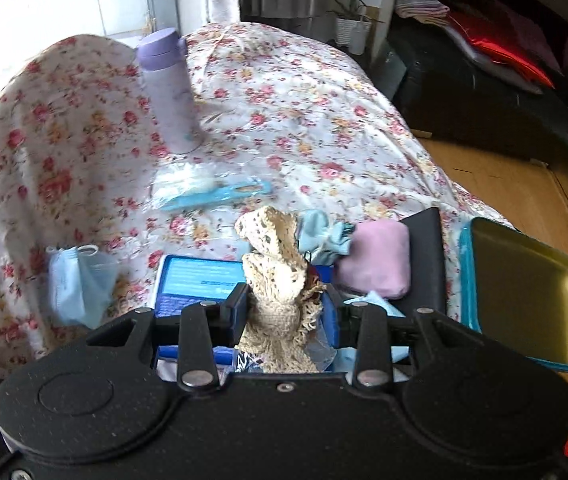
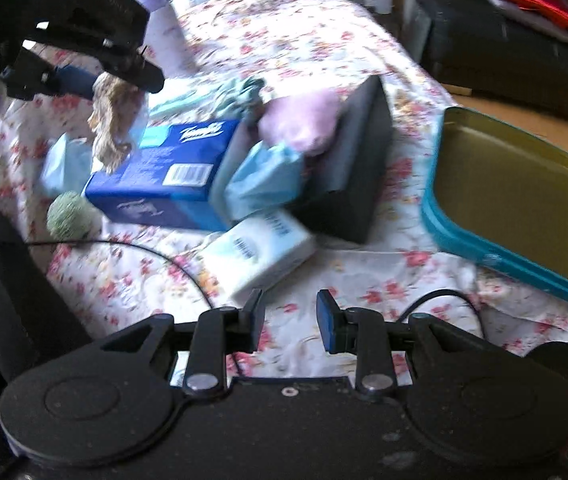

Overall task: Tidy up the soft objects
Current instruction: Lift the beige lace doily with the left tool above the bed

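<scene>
Crochet cloth (image 1: 278,280), cream and lacy, hangs pinched in our left gripper (image 1: 284,312) above the blue tissue box (image 2: 160,172) on the floral tablecloth (image 1: 304,120). Our right gripper (image 2: 290,320) has its jaws at their narrowest, a gap showing between them with nothing inside, over bare tablecloth just before a white tissue pack (image 2: 260,252). A pink cloth (image 1: 376,260) leans on a black box (image 2: 352,168), beside the teal tin lid (image 2: 516,196).
</scene>
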Available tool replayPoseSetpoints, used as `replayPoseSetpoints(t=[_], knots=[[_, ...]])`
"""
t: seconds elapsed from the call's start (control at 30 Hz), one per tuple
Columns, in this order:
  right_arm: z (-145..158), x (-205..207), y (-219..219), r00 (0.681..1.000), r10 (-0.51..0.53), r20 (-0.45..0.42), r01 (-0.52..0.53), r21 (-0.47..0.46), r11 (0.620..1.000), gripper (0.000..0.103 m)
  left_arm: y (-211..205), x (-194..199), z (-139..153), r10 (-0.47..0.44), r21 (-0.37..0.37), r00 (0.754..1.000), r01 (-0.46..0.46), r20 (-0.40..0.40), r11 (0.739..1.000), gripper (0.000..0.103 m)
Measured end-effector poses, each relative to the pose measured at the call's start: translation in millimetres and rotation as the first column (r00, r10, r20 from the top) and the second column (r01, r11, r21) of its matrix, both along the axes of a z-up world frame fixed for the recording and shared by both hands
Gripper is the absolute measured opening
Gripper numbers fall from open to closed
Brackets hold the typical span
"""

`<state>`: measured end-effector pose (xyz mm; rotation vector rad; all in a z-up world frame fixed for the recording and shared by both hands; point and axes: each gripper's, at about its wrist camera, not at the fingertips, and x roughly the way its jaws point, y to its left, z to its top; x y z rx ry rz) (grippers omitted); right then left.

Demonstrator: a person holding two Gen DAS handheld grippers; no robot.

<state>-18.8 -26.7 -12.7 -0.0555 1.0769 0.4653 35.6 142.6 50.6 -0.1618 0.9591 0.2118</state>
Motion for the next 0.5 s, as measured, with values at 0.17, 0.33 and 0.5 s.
replayPoseSetpoints(t=[0.17,0.33,0.5], knots=[[-3,7,7,0.998,0.026,0.049,-0.025,-0.027,0.999,0.039,13,-8,1,0.025,-0.015,1.0,-0.025,0.009,1.0,0.038],[-8,17,7,0.999,0.022,0.047,-0.019,-0.055,0.998,0.05,31,-17,16,0.076,-0.016,0.995,-0.075,0.057,0.997,0.038],[-23,15,21,0.998,0.016,0.064,-0.01,-0.091,0.996,0.062,30,-18,15,0.074,-0.015,0.995,-0.073,0.064,0.997,0.038]])
